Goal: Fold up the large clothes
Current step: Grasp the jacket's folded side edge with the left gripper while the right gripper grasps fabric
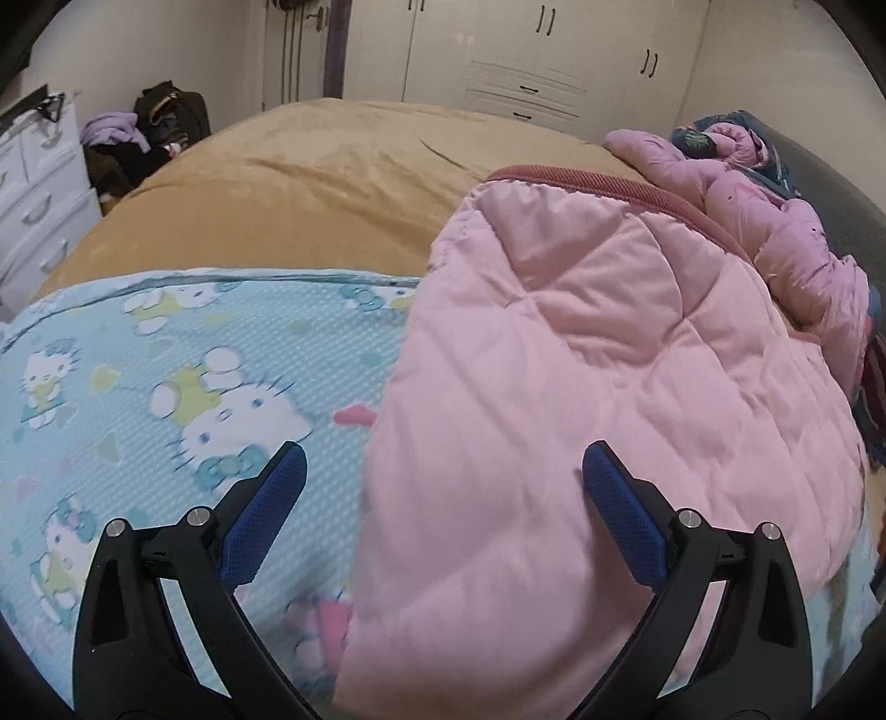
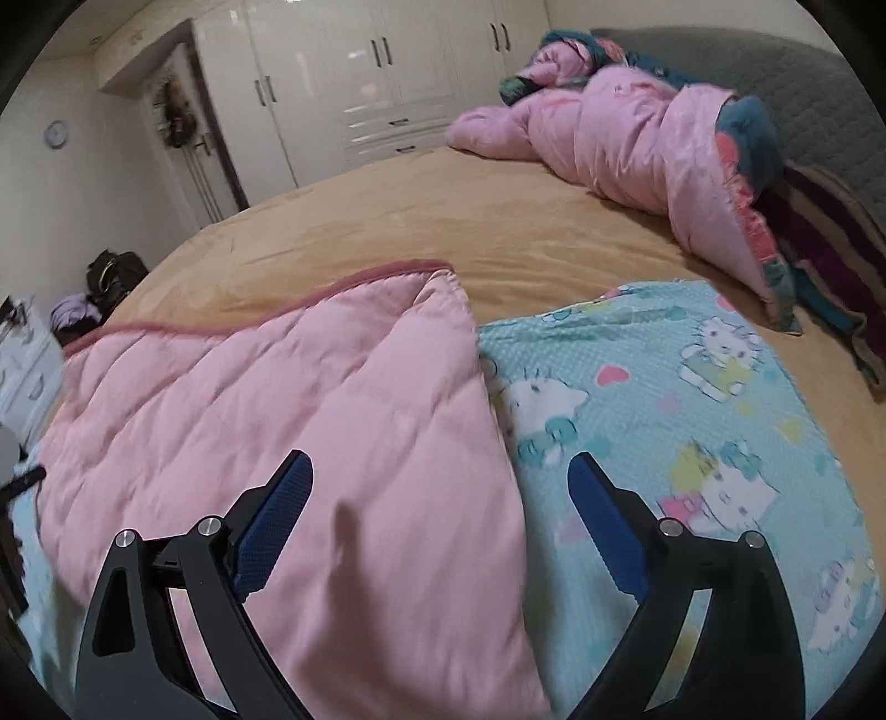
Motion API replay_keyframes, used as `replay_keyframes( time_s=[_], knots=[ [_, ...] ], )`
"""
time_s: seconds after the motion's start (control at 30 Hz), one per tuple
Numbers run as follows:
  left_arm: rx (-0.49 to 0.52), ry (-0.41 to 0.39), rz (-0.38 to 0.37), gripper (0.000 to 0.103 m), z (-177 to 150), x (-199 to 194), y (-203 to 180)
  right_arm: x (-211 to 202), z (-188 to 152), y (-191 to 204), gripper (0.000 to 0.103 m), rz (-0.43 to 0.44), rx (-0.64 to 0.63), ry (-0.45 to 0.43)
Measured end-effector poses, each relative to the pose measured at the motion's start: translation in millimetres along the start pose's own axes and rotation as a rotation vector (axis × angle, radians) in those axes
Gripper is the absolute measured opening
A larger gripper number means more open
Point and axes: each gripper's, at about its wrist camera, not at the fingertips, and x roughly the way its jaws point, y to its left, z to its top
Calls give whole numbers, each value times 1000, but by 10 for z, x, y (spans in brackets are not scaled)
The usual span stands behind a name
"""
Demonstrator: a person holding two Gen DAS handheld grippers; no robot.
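the quilt (image 1: pixel 581 387) lies on the near part of the bed (image 1: pixel 310 183), its pink quilted side folded over the blue cat-print side (image 1: pixel 183 382) (a panel of print shows on either flank); the left gripper (image 1: pixel 443 515) and right gripper (image 2: pixel 440 520) hover over the fold edges, jaws spread wide and empty; to fold well, i would pinch matching near corners, lift evenly and align the maroon trim (image 1: pixel 598 185) with the far edge.

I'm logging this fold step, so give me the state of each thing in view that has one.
left gripper: open, holding nothing
right gripper: open, holding nothing
pink quilt: partly folded, pink side lying over the cartoon-print side
cartoon-print side: flat on the bed
wardrobe doors: closed
pink duvet: bunched by the headboard
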Motion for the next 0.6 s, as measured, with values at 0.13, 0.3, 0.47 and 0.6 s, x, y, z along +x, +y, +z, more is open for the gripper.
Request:
replay_keyframes(
  time_s=[0.13, 0.3, 0.47, 0.6],
  knots=[
    [2, -9, -6, 27, 74, 69, -88, 388, 148, 76, 20, 13, -40, 113],
    [-6, -180, -36, 13, 142, -370, -47, -103, 395, 294, 11, 78, -100, -81],
    [-28, -284, -26, 13, 283, -615, 1, -365, 804, 472, 10, 97, -120, -213],
    [-56, -219, 23, 13, 398, -280, 60, -26, 843, 523, 10, 38, -99, -182]
  ],
)
